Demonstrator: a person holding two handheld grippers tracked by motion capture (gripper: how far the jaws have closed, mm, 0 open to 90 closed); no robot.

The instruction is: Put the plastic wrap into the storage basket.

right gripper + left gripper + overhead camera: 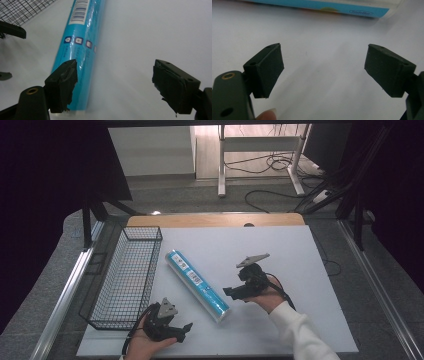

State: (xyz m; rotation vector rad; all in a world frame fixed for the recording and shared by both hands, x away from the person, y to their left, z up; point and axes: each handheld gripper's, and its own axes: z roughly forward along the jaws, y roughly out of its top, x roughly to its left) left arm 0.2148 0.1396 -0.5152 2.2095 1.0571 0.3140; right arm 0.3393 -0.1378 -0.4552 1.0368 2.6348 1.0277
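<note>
Both tools, left tool (186,326) and right tool (227,291), rest spread on the white desk (280,255). Blue wrapped roll (197,284) lies between them, beside the wire basket (125,275). Grey floor (200,195) with cables lies beyond.

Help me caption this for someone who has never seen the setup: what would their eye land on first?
Most likely the bright blue roll lying diagonally on the white table, the one strong colour there. Next, the black wire basket standing just left of it, with nothing visible inside. Then the two hand-held grippers at the near edge, left gripper and right gripper, both with jaws spread wide on either side of the roll's near end.
</note>
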